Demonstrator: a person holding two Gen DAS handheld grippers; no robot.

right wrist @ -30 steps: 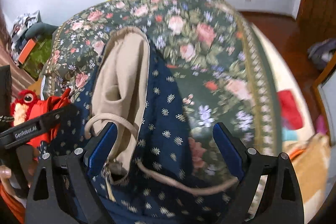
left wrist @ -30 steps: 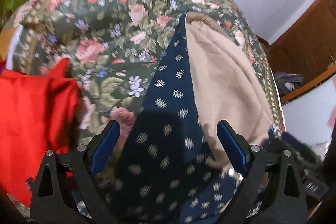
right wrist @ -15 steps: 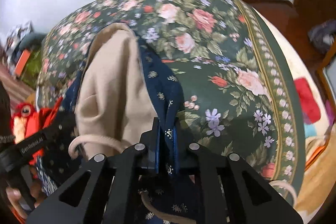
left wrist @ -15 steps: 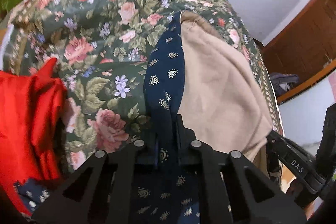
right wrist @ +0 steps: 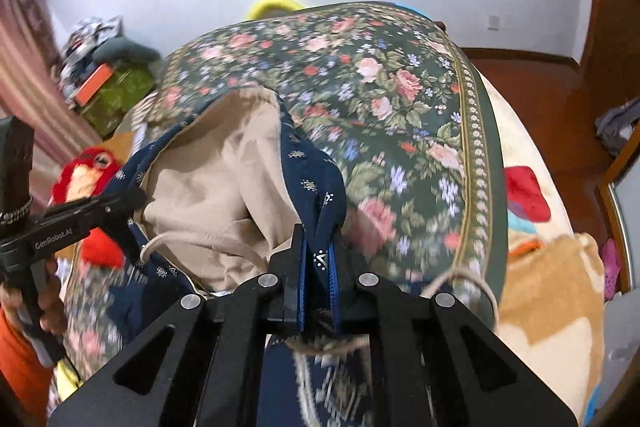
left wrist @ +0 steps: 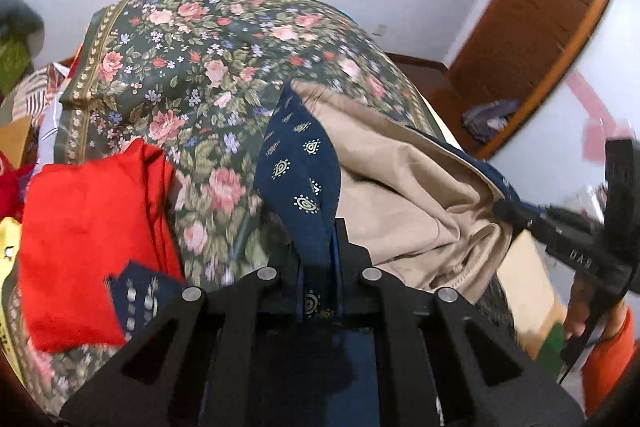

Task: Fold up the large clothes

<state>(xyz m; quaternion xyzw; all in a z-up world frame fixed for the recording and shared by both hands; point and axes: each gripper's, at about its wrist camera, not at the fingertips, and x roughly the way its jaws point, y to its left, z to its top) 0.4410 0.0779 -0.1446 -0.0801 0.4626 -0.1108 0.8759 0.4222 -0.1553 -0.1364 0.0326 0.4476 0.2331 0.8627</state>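
Your work surface is a bed under a dark green floral bedspread (left wrist: 208, 75). On it lies the task item, a navy paisley-print garment with beige lining (left wrist: 296, 163), spread from centre toward four o'clock in the left wrist view, its near edge raised off the bedspread. A folded red cloth (left wrist: 88, 227) sits at nine o'clock. Your left gripper (left wrist: 320, 267) is clamped on one navy edge; your right gripper (right wrist: 318, 263) is clamped on the opposite navy edge. A beige drawstring cord (right wrist: 208, 239) trails at eight o'clock in the right wrist view.
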